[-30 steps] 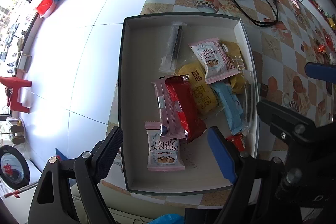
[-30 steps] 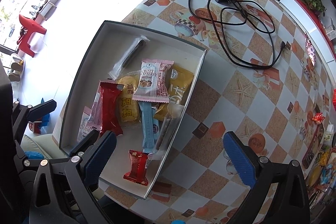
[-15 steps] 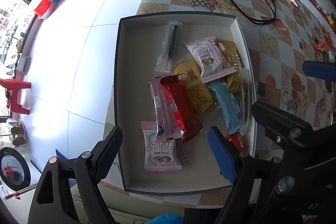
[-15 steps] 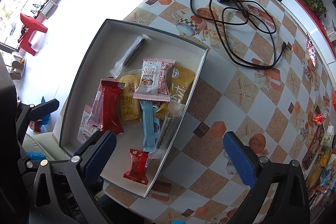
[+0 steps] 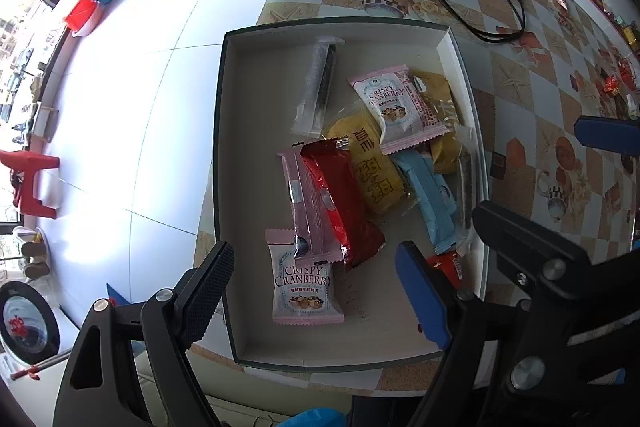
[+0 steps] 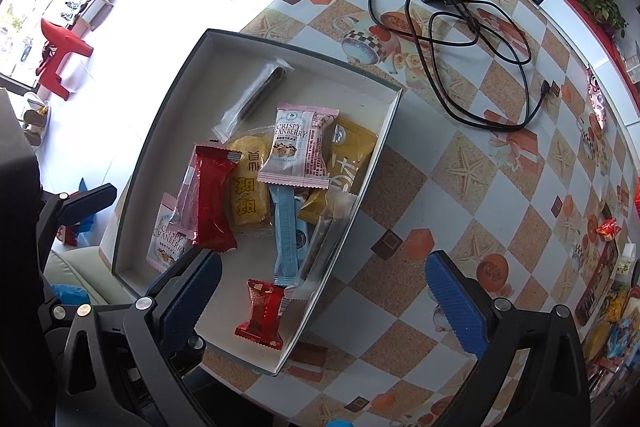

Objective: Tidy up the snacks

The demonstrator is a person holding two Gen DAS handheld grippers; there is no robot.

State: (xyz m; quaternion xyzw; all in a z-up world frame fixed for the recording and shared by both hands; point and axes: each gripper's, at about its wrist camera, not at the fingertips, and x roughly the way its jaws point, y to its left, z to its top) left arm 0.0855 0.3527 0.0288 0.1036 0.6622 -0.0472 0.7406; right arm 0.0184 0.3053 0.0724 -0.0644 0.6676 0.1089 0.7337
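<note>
Snacks (image 5: 360, 183) piled in box (image 5: 224, 131), left gripper (image 5: 316, 279) and right gripper (image 6: 324, 287) both spread, empty

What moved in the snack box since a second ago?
Nothing visibly moved. The snacks lie as before in the box: both Crispy Cranberry packs, the red pack, the yellow one. Left gripper and right gripper hang open and empty above it.
</note>
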